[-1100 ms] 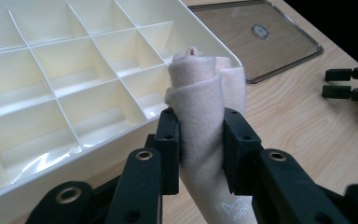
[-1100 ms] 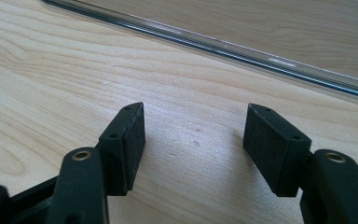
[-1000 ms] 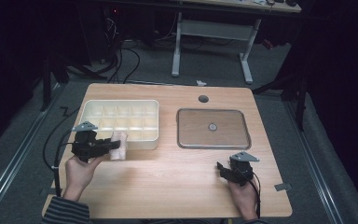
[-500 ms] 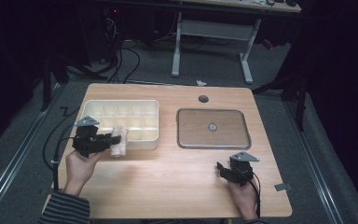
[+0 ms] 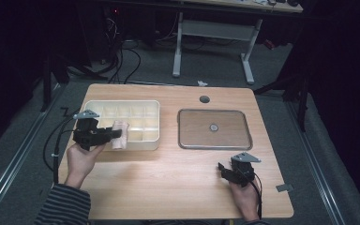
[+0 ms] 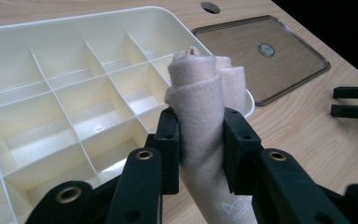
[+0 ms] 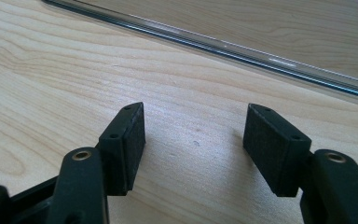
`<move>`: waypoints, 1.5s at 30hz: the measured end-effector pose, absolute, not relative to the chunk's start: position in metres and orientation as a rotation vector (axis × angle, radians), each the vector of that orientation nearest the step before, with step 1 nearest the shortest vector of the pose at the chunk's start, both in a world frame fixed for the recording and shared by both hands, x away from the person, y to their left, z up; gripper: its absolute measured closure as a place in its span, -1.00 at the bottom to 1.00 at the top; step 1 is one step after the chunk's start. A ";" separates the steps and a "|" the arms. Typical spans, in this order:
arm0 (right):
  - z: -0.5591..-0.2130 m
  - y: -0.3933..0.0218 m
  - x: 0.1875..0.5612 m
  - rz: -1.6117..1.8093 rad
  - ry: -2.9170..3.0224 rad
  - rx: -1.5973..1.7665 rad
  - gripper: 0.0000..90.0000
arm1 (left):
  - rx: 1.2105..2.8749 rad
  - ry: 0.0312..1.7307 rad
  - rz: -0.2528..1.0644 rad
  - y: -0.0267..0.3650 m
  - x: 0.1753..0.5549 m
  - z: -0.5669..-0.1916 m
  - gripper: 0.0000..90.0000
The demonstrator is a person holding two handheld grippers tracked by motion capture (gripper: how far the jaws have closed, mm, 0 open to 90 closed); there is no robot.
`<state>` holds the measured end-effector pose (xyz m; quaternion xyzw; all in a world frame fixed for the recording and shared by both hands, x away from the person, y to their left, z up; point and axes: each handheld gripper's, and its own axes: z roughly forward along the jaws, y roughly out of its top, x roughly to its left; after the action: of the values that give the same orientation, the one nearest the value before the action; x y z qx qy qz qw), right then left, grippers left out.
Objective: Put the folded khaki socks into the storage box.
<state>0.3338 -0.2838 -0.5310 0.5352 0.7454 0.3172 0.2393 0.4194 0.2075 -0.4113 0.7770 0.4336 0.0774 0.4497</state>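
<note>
Pale pink knit, rolled into a tight bundle, sits pinched between the jaws of my left hand-held gripper (image 6: 200, 140); both pads press into the rolled cloth (image 6: 205, 107) and it bulges above them. I judge the pickup is done and the placing is what remains: in the high view the roll (image 5: 119, 135) hangs at the near right part of the cream divided tray (image 5: 122, 104), at its front wall, not yet lowered into a cell. From the left gripper view every compartment I can see is bare, so no cell looks filled so far, and which cell the roll is over I cannot tell.

My right hand-held gripper (image 7: 193, 151) rests low over the wooden bench (image 5: 168, 187) with its jaws spread and nothing between them, just short of the clear tray lid (image 5: 214, 128), whose rim crosses the top of the right gripper view. The lid lies flat beside the tray, so I take closing it to be a later step.

Room to move: the dividers are thin and upright, and the roll looks about as wide as a cell, so I would come straight down to avoid catching a wall. The tray's front rim is right under my jaws. The bench between the two hands is open, and its near edge is close behind my right hand (image 5: 243, 199).
</note>
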 end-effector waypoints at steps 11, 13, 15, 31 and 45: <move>-0.531 -0.284 0.334 0.869 2.042 1.463 -0.14 | 1.922 1.086 0.164 0.206 0.439 -0.412 0.58; -0.531 -0.284 0.334 0.868 2.041 1.463 -0.14 | 1.920 1.088 0.194 0.205 0.440 -0.411 0.59; -0.531 -0.284 0.334 0.868 2.041 1.464 -0.13 | 1.933 1.079 0.211 0.204 0.442 -0.410 0.58; -0.531 -0.284 0.334 0.868 2.040 1.466 -0.14 | 1.951 1.125 0.158 0.202 0.464 -0.426 0.58; -0.531 -0.284 0.334 0.868 2.040 1.466 -0.14 | 1.975 1.170 0.144 0.202 0.475 -0.439 0.59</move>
<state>0.3335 -0.2836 -0.5310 0.5354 0.7453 0.3169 0.2396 0.4747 0.2019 -0.4394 0.7839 0.4642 0.0573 0.4084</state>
